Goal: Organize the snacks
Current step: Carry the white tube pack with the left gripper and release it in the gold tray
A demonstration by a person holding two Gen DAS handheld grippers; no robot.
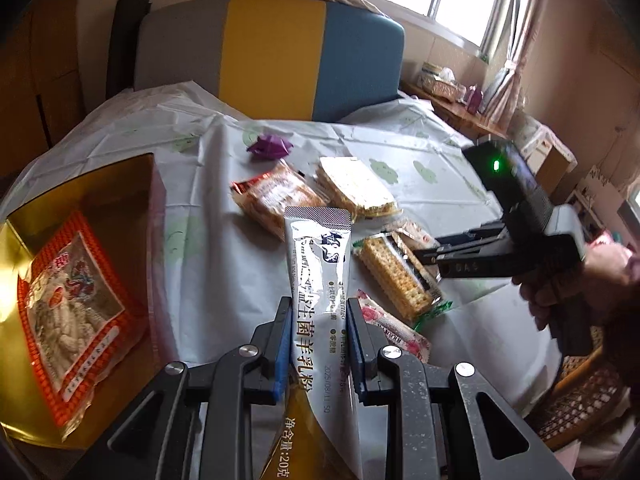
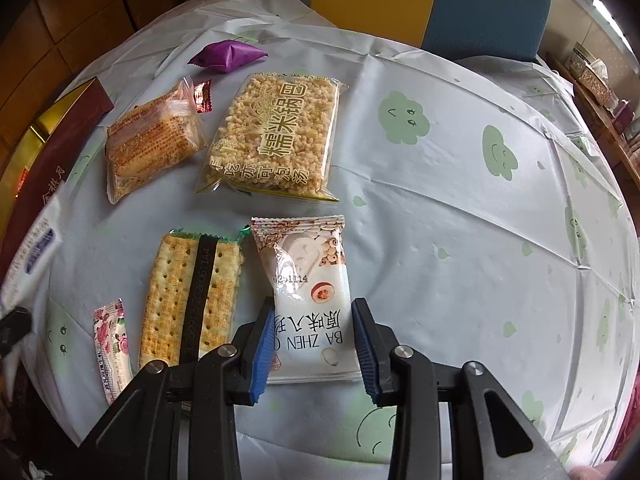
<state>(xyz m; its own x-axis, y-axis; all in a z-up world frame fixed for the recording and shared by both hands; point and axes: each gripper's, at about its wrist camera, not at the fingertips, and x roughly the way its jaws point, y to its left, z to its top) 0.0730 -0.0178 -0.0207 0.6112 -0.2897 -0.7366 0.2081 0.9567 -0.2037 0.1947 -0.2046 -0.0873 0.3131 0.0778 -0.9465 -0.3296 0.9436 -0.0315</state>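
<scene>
My left gripper (image 1: 318,320) is shut on a long silver milk powder sachet (image 1: 318,264) and holds it above the table, to the right of the gold-lined box (image 1: 120,184). An orange snack bag (image 1: 76,312) lies in that box. My right gripper (image 2: 312,324) straddles a white Ba Zhen cake packet (image 2: 310,292) lying on the table, with the jaws wide at its two sides. The right gripper also shows in the left wrist view (image 1: 424,254), over the cracker pack (image 1: 394,276).
On the tablecloth (image 2: 460,220) lie a rice crisp pack (image 2: 276,136), an orange biscuit pack (image 2: 152,140), a cracker pack (image 2: 192,296), a purple candy (image 2: 226,56), a small red candy (image 2: 202,96) and a rose-print stick (image 2: 112,344). A striped chair (image 1: 272,56) stands behind the table.
</scene>
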